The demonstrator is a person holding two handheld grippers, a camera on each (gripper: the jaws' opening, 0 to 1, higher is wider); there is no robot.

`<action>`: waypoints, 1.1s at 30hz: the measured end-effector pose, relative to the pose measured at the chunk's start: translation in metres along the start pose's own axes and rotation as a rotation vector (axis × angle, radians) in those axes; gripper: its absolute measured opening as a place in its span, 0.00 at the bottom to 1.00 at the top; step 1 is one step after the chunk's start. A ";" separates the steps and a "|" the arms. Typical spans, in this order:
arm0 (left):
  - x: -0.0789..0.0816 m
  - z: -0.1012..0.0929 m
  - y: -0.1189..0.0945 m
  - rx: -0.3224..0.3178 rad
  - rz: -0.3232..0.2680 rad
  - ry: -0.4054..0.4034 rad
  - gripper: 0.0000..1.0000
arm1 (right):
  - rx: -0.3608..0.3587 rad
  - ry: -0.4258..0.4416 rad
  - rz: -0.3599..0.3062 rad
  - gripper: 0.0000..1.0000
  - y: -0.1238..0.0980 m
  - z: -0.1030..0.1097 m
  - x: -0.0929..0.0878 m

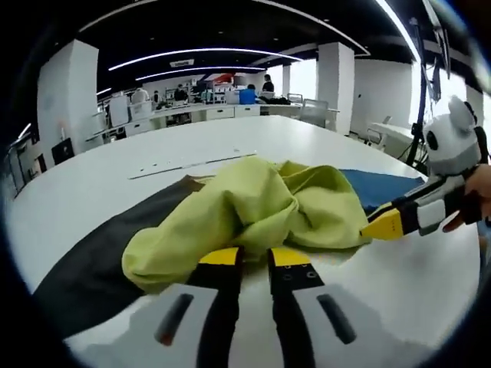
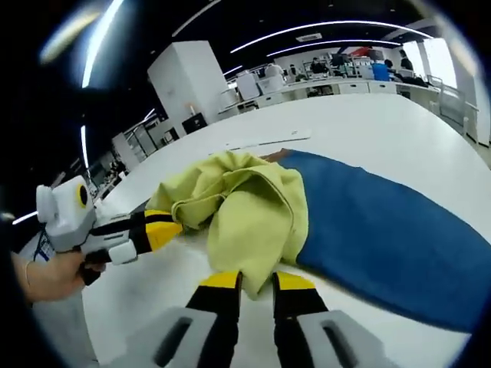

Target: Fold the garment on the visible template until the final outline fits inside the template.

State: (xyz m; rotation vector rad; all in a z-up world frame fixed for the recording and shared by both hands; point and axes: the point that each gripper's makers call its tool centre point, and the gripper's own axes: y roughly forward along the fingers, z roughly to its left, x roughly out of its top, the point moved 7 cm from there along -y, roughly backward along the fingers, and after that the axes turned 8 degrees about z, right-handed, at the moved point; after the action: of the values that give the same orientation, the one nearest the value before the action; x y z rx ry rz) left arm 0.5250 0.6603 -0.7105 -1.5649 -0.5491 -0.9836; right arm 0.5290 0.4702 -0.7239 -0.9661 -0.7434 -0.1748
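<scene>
Crumpled yellow-green cloth garment [image 1: 253,218] lay mid-frame on the dark-and-blue template mat [image 2: 383,230] over the white worktop [image 1: 414,299]. My left tool [image 1: 255,258] and right tool [image 2: 258,281] sat narrow, gripping nothing. Soft, light, floppy; I'd pinch a hem edge.

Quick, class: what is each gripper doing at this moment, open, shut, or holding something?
Left gripper: jaws slightly parted at the edge of the yellow-green garment; a grip cannot be told.
Right gripper: jaws slightly parted, the garment's hem between their tips; a grip cannot be told.
</scene>
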 end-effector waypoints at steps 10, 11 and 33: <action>0.004 0.006 0.004 0.003 -0.003 -0.042 0.05 | 0.001 0.030 -0.018 0.09 0.002 0.000 0.001; 0.005 0.007 0.004 0.003 -0.002 -0.039 0.02 | 0.000 0.033 -0.019 0.08 0.002 -0.001 0.001; 0.019 0.023 -0.056 -0.068 0.034 0.019 0.00 | -0.014 0.013 -0.025 0.00 -0.038 0.000 0.007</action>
State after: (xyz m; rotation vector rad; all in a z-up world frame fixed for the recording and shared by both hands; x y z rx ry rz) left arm 0.4976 0.6926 -0.6635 -1.6186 -0.4788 -0.9994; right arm 0.5169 0.4497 -0.6928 -0.9684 -0.7437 -0.2080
